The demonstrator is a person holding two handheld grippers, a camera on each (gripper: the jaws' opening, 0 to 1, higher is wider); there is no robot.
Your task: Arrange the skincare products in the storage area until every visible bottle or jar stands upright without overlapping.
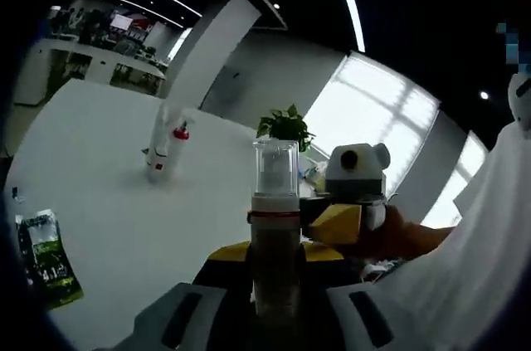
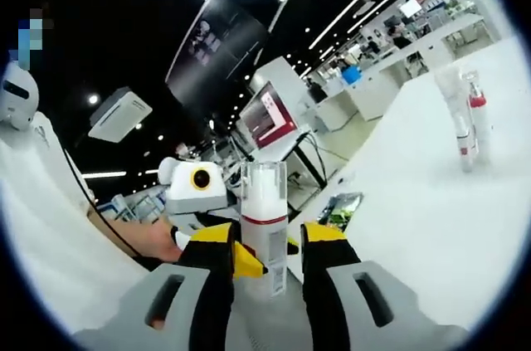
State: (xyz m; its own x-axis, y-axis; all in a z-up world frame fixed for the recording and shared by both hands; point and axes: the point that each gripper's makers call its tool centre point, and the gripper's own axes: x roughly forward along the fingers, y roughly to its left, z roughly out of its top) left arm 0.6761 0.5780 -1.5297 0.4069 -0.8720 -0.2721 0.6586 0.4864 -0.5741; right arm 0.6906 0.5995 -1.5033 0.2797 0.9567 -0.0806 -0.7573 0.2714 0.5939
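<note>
- Standing upright between two sets of jaws, a pump bottle with a clear cap [image 1: 275,226] is held above the white bench [image 1: 108,168]; the right gripper view shows it too, a red band around its neck.
- The left tool [image 1: 274,305] is clamped on the bottle's lower body, jaws pressed to either side.
- The right tool [image 2: 264,272] brackets the same bottle, its yellow-tipped jaws close on both flanks; whether they actually press on it cannot be told from these views.
- A person's hand [image 1: 398,235] grips the right tool just beyond the bottle, a white sleeve [image 1: 465,260] alongside.
- Well apart on the bench, two slim white bottles with red trim [image 1: 166,148] stand close together, leaning slightly in view.
- A green sachet [image 1: 46,255] lies flat near the bench's edge, and a potted plant [image 1: 286,125] sits at the far side.
- The step in hand looks like a handover or steadying of the bottle before placement.
- The next move likely calls for one tool to release, then setting the bottle down upright on bare bench, clear of the pair and the sachet.
</note>
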